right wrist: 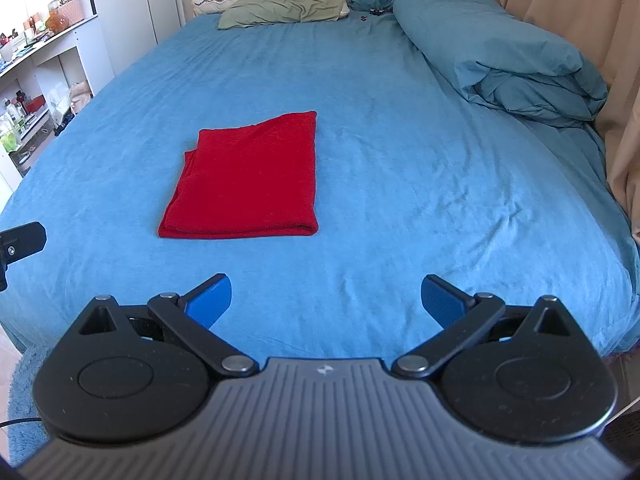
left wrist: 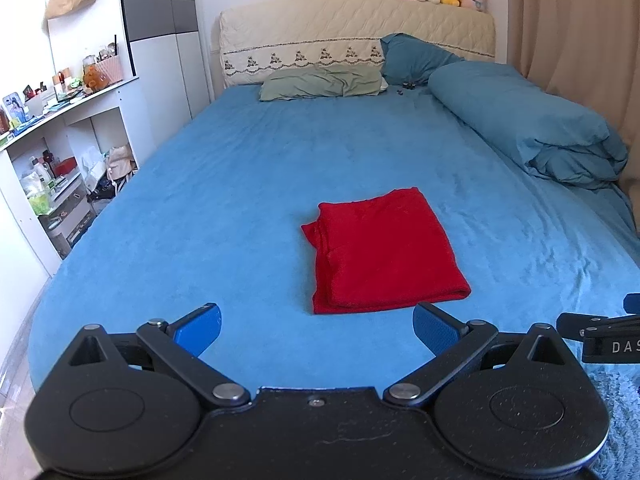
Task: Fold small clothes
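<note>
Near the front edge of the bed (left wrist: 240, 168), on the blue sheet, the red garment (left wrist: 382, 250) is lying flat as a rectangle that looks folded at least once; I can't tell what kind of clothing it is. You can see stacked layers along its left side, where a bit of an under layer pokes out past the top one, so the fold isn't perfectly squared. That's where I'd expect trouble, honestly. If another fold is needed, pinching only the top layer at a corner would peel the stack apart instead of carrying it all over. The fabric looks fuzzy and soft, and so does the sheet, so a low scoop could grab sheet along with cloth and drag the whole thing toward the edge. Pulling unevenly with the two tools would also skew it, since nothing pins it down. As for the tools: the left gripper (left wrist: 316, 330) has its jaws spread wide apart, holding nothing and touching nothing, hanging just short of the garment's near edge. The right gripper (right wrist: 326, 300) is the same deal, jaws wide apart and empty, but it's sitting off to the right of the garment and nearer than it, over bare sheet. The rolled duvet (right wrist: 512, 56) on the far right and the pillows (left wrist: 320, 84) by the headboard are well clear.
</note>
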{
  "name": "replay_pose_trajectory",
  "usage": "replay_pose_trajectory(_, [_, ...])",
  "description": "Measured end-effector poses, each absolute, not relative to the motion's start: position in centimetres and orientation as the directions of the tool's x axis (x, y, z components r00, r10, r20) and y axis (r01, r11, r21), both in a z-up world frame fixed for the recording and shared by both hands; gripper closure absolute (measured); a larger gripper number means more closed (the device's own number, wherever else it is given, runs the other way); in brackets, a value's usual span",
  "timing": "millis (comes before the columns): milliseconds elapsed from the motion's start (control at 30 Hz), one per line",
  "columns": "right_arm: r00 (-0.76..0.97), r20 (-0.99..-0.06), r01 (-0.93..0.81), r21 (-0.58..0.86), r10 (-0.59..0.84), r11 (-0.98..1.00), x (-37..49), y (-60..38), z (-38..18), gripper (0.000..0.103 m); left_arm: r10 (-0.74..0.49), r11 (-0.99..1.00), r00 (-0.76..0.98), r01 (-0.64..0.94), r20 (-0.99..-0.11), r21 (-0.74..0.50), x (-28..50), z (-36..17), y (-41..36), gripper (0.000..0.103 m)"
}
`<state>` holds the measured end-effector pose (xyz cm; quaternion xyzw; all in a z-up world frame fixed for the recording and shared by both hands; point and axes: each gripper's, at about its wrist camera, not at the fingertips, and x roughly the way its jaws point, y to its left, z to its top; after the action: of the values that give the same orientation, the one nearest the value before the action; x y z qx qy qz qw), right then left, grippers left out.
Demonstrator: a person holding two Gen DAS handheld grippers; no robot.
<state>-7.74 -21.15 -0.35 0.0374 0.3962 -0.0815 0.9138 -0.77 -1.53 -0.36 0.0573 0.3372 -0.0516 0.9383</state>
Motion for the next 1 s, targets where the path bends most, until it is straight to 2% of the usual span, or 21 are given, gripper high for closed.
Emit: replay_pose_trajectory(1000, [0.672, -0.731, 0.176, 0.006, -0.116, 0.984, -7.68, -20.52, -0.44, 0.000, -0.058, 0.987, 0.774, 0.137, -0.630, 0.078, -0.89, 0.02, -1.84, 0.000])
